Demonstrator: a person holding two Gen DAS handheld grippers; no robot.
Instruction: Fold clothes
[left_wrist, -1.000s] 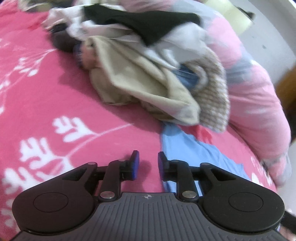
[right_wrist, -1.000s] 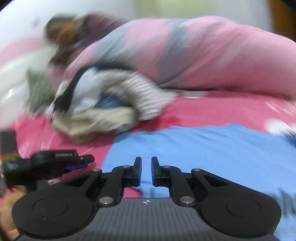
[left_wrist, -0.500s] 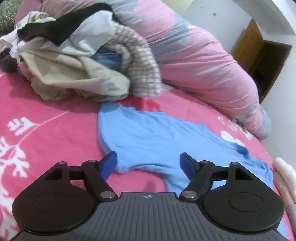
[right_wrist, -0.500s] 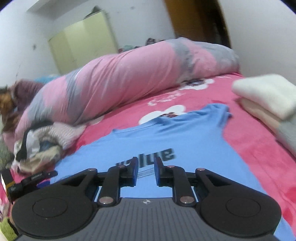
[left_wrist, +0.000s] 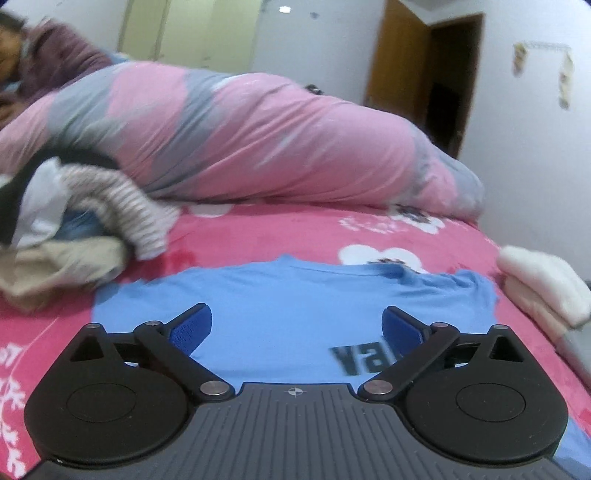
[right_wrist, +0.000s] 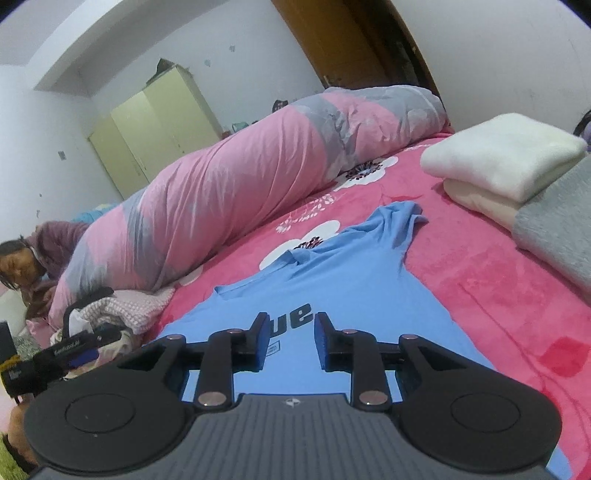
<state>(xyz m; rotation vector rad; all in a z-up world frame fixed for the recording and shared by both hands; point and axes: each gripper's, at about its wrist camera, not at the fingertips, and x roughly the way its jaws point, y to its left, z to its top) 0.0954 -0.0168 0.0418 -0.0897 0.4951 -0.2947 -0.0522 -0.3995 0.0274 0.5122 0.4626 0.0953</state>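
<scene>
A light blue T-shirt (left_wrist: 295, 302) with dark lettering lies spread flat on the pink flowered bed; it also shows in the right wrist view (right_wrist: 354, 280). My left gripper (left_wrist: 297, 326) is wide open and empty, just above the shirt's lower part. My right gripper (right_wrist: 290, 338) is partly open and empty, low over the shirt near the lettering. The left gripper's body (right_wrist: 55, 354) shows at the left edge of the right wrist view.
A heap of unfolded clothes (left_wrist: 74, 229) lies left of the shirt. A rolled pink and grey quilt (left_wrist: 258, 140) runs along the bed's far side. Folded white and grey clothes (right_wrist: 509, 162) are stacked to the right. A person (right_wrist: 22, 262) sits at far left.
The left gripper has swung right from the clothes heap to over the blue shirt and opened wide. The right gripper has moved right along the shirt and opened from shut.
</scene>
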